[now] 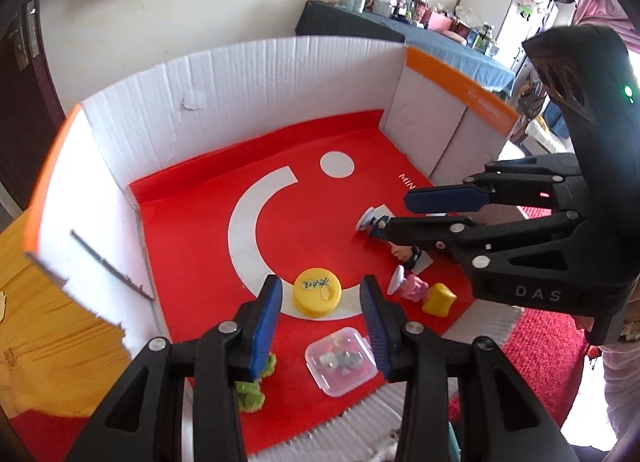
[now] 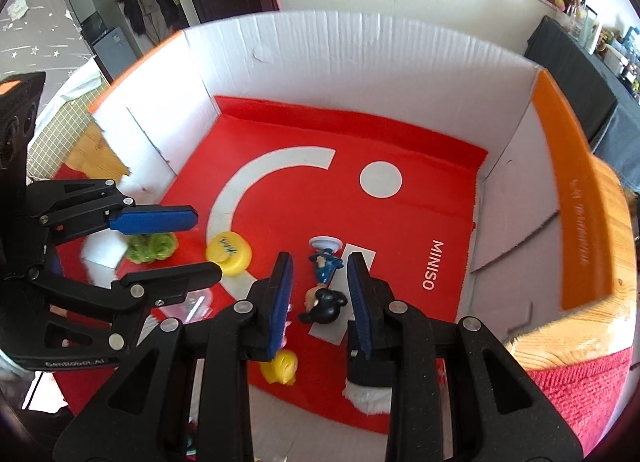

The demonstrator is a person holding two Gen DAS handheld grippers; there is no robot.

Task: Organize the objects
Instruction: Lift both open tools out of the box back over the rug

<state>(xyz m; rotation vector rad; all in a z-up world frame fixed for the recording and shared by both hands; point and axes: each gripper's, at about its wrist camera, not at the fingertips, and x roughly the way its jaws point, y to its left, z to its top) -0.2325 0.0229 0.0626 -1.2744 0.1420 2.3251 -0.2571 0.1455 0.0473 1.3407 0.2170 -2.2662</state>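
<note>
Blue-padded jaws on both tools stand wide apart with nothing between the pads. From the left wrist view, the left gripper [image 1: 320, 326] hangs over the near edge of the red mat [image 1: 192, 246]; a small clear plastic case [image 1: 340, 360] lies just under its gap toward five o'clock, a green leafy toy [image 1: 254, 386] peeks out beneath the finger at seven o'clock, and the yellow round lid [image 1: 317, 297] sits just beyond the fingertips at twelve o'clock, not touched. At three o'clock from the lid lie a pink figurine [image 1: 412, 288] and a yellow duck-like toy [image 1: 439, 299], close together.

From the right wrist view, the right gripper [image 2: 320, 302] straddles a black-haired, blue-suited figurine [image 2: 325, 286] lying on its back, head toward the camera and round white base [image 2: 326, 242] at twelve o'clock; the pads flank it on either side, and I cannot tell whether either one touches it. The yellow toy [image 2: 282, 367] lies under the finger at seven o'clock.

Farther off, the mat's white arc and dot lead to the white cardboard box wall [image 2: 360, 62] with its orange rim [image 2: 576, 198].
</note>
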